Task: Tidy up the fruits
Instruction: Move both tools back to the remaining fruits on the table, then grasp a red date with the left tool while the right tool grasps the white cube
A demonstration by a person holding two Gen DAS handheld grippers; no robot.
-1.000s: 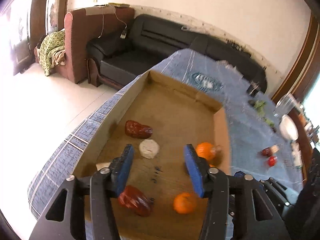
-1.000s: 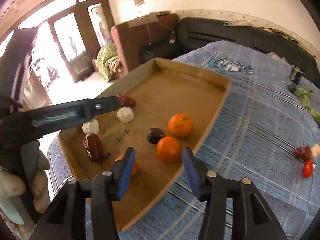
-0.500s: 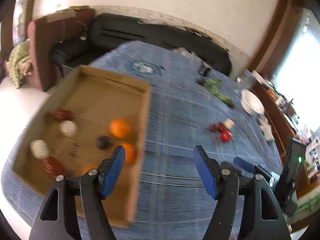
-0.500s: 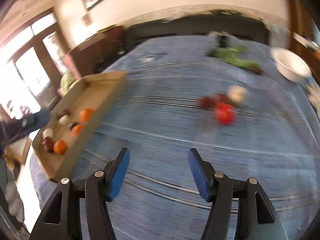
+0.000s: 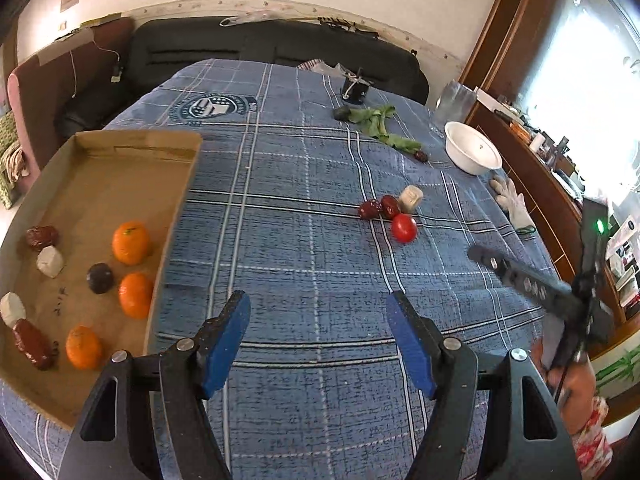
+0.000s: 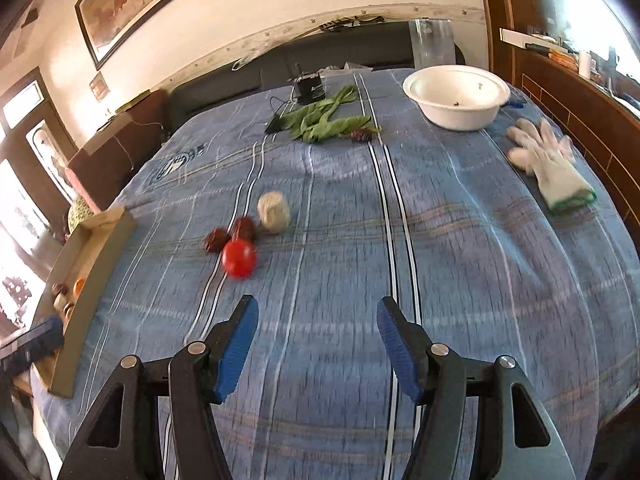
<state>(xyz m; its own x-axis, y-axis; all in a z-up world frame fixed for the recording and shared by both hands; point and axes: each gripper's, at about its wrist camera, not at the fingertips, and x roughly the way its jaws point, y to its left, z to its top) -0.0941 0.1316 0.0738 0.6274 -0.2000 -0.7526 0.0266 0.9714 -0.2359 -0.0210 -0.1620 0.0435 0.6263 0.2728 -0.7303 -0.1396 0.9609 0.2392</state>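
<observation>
One blue plaid tablecloth (image 5: pixel 304 248), black sofa (image 5: pixel 276 46) seemingly behind.

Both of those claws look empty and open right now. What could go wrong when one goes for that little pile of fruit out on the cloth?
The red tomato is round and could roll away across the tablecloth if nudged. It sits tight against two dark dates and a pale chunk, so the open right gripper may catch or scatter the neighbours. The soft tomato could also bruise if squeezed hard.

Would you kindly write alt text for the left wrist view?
The open left gripper hovers over a blue plaid cloth. A cardboard tray at left holds oranges; a tomato and dates lie ahead.
</observation>
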